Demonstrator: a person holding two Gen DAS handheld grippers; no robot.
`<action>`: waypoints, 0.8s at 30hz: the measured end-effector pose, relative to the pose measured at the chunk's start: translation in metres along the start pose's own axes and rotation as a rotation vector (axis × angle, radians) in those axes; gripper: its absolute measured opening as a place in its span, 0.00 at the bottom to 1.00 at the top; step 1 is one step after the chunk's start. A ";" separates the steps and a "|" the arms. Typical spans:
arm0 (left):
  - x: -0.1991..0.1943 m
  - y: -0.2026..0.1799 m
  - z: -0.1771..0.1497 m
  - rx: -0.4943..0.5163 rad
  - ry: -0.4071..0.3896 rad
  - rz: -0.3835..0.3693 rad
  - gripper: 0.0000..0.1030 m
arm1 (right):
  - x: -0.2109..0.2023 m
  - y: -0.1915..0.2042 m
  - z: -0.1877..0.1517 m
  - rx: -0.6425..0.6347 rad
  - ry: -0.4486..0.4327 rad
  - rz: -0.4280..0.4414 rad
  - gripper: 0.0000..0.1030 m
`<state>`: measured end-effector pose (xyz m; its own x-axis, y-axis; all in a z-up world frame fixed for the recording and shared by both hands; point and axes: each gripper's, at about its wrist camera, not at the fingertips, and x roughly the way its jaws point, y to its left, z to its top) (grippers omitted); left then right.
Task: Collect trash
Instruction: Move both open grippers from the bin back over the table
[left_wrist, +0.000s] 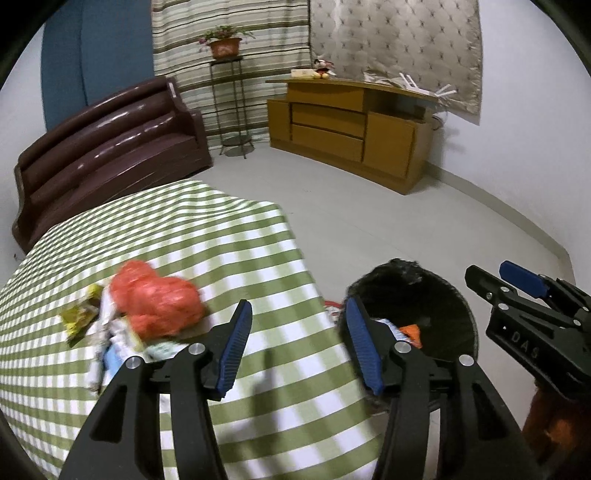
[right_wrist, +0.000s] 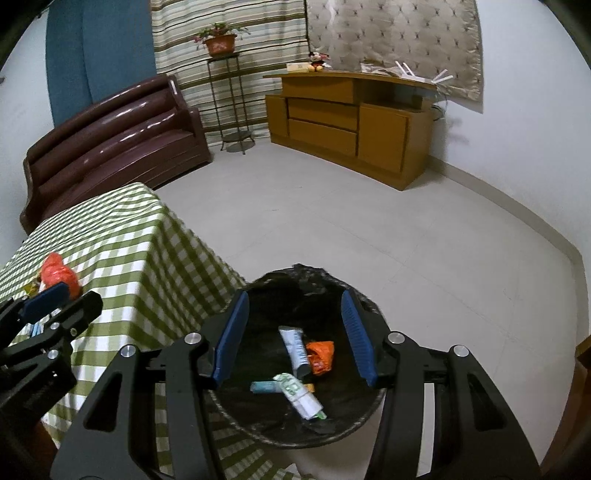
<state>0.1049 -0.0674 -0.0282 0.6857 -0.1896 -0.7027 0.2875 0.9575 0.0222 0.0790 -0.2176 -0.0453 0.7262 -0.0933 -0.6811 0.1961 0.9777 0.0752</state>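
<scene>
Raised letters "DAS" show on the right gripper (left_wrist: 491, 280); wrapper print is unreadable. Both claws tilt downward, jaws apart, holding nothing. Left gripper (left_wrist: 299, 314) hangs over the checked table's edge (left_wrist: 258, 258), trash pile (left_wrist: 147, 306) ahead-left. Bin (right_wrist: 295, 280) sits beneath the right claw.

Room dim, light even, cool bluish cast, source out of frame. Glare streaks on sofa (left_wrist: 110, 147) ribs, both views. Soft faint shadows on tabletop (left_wrist: 258, 258) beside left tongs (left_wrist: 299, 332). Left wrist view: motion blur over red bag (left_wrist: 155, 299) and wrappers beside it, checks of cloth smeared near tongs; far cabinet (left_wrist: 351, 129) sharper. Right wrist view crisper; trash inside bin (right_wrist: 354, 295) legible between right tongs (right_wrist: 295, 332). Strong fisheye bowing, black vignette in corners.
</scene>
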 end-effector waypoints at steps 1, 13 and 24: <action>-0.002 0.005 -0.001 -0.006 0.000 0.005 0.51 | -0.001 0.005 0.000 -0.007 0.001 0.007 0.50; -0.031 0.092 -0.030 -0.116 0.006 0.129 0.52 | -0.013 0.079 -0.007 -0.118 0.009 0.109 0.50; -0.047 0.160 -0.057 -0.222 0.028 0.212 0.52 | -0.022 0.155 -0.013 -0.237 0.030 0.209 0.50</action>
<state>0.0809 0.1073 -0.0318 0.6955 0.0229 -0.7181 -0.0151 0.9997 0.0172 0.0850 -0.0620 -0.0279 0.7139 0.1165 -0.6905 -0.1172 0.9920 0.0461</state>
